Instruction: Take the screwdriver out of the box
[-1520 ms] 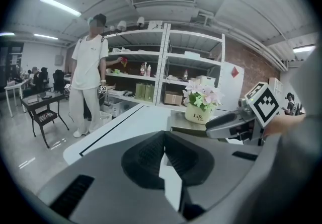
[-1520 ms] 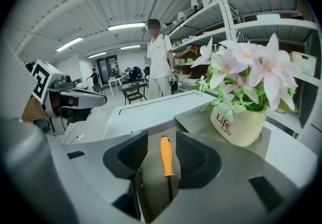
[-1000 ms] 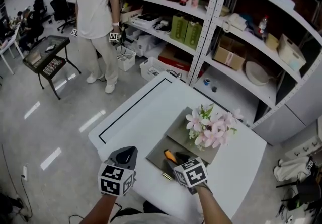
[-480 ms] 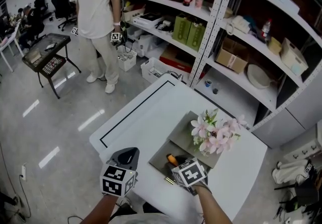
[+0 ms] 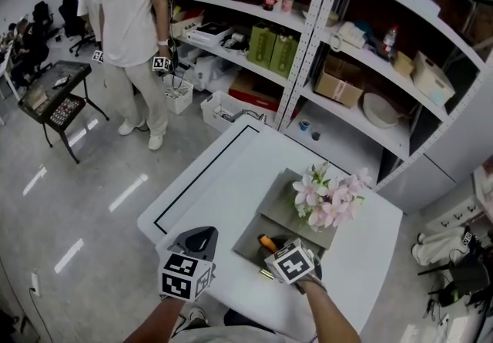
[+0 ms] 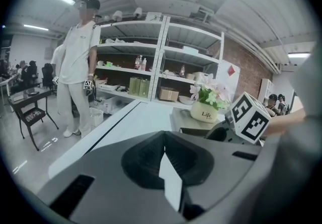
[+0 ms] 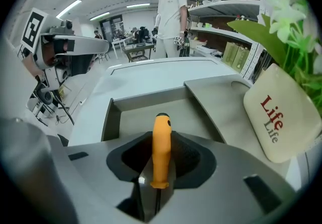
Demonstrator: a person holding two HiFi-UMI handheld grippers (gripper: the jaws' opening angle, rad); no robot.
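Observation:
An orange-handled screwdriver lies in the open grey box on the white table; from the head it shows as an orange tip in the box. My right gripper points steeply down into the box. Its jaws are closing, with the handle's lower end and the shaft between them and the pads against it. The right gripper sits under its marker cube. My left gripper hovers at the table's near-left edge, jaws together and holding nothing; its own view shows the left gripper aimed across the table.
The box lid lies flat behind the box and carries a white pot of pink flowers, close to the right gripper. A person stands on the floor beyond the table. Metal shelves line the far side.
Both grippers stay nearly where they were. The head view has drifted a little, so the table and shelves sit slightly differently in the picture.

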